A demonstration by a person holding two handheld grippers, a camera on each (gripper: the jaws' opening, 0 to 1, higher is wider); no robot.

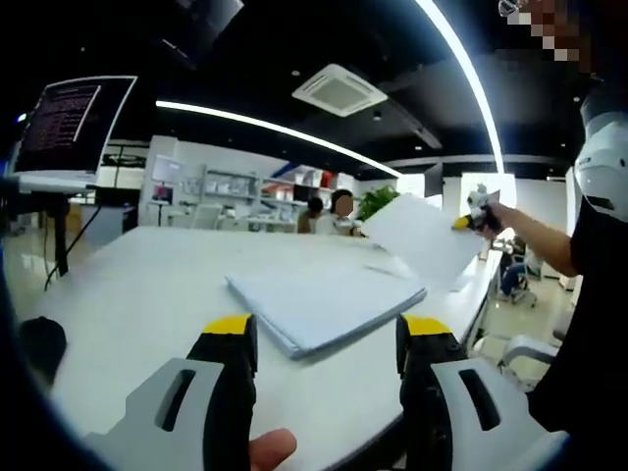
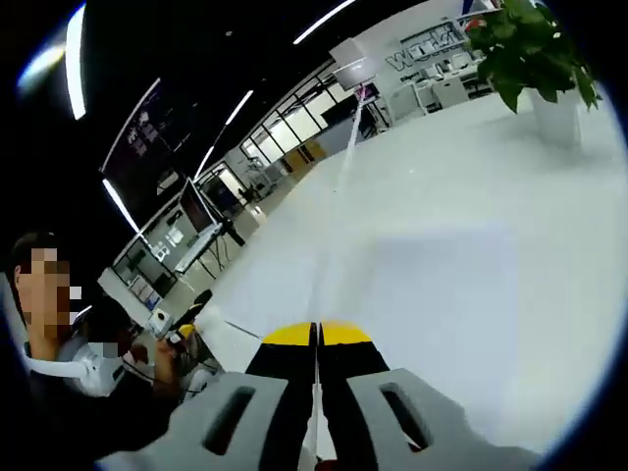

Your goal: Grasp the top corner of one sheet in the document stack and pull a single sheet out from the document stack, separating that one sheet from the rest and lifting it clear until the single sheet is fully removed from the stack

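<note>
Room: bright open office, white tabletop [image 1: 147,294], ceiling light strips, a potted plant [image 2: 530,49] at the far end.
Document stack: lies flat mid-tabletop [image 1: 324,309], just beyond the left tongs.
Left tongs: jaws spread wide [image 1: 327,339], holding nothing, low over the tabletop's near edge.
Right tongs: jaws pressed together [image 2: 316,339] on the single sheet.
Single sheet: lifted clear [image 1: 424,238], tilted in the air right of the stack.

Your left gripper [image 1: 327,334]: jaws apart, holding nothing.
Document stack [image 1: 324,306]: flat on white table [image 1: 128,285].
Right gripper [image 1: 473,218]: holds single sheet [image 1: 424,238] lifted above stack's far corner.
</note>
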